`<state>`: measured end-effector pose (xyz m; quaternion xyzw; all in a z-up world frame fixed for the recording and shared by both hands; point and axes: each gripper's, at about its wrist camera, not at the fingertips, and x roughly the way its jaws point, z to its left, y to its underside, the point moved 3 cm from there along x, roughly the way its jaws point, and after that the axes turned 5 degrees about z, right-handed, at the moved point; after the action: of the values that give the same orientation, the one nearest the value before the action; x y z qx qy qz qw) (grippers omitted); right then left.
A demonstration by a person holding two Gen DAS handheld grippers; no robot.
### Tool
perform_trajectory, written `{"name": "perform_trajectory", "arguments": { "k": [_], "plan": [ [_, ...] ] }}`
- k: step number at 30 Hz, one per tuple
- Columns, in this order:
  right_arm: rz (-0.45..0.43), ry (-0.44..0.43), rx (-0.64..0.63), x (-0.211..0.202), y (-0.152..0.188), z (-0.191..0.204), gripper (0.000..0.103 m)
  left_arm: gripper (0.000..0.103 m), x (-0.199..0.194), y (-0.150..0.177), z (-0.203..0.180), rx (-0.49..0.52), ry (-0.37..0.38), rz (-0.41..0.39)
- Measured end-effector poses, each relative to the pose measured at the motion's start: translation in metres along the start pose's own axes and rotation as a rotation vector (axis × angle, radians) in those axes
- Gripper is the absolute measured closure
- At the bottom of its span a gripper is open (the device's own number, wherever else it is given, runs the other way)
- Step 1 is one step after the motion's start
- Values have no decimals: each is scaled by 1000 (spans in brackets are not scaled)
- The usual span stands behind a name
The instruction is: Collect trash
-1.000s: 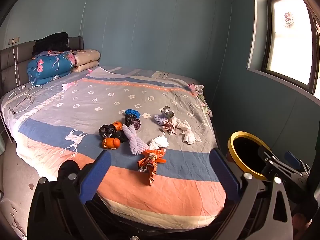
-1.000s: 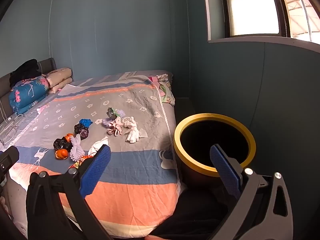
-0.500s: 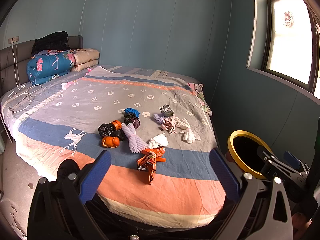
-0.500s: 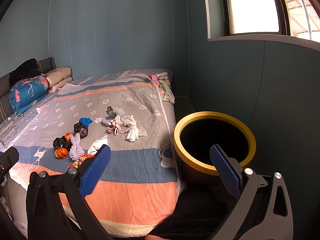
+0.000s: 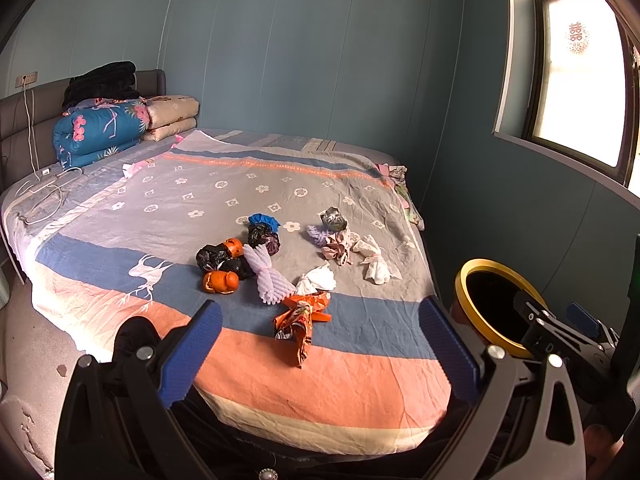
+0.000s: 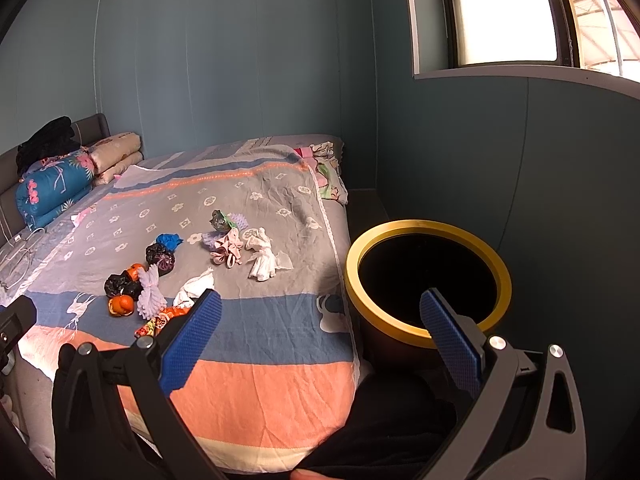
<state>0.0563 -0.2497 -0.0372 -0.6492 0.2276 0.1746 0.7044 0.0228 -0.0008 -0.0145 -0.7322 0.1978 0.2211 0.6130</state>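
Daylit bedroom, sharp centre, strong fisheye bending

Daylight enters through the window [image 5: 576,92] on the right, blown out to white glare in both views. The bedspread [image 5: 224,208] is evenly lit with soft shadows; the bin's [image 6: 428,280] interior reads solid black. Walls curve, corners vignette to black, and no blur shows.
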Motion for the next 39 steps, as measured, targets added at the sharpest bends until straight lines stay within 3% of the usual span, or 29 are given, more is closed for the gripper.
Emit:
{"name": "perform_trajectory", "arguments": {
  "k": [39],
  "plan": [
    [11,4,3,3,1,-2,7,8,3,3,0,0,2,8]
  ]
}}
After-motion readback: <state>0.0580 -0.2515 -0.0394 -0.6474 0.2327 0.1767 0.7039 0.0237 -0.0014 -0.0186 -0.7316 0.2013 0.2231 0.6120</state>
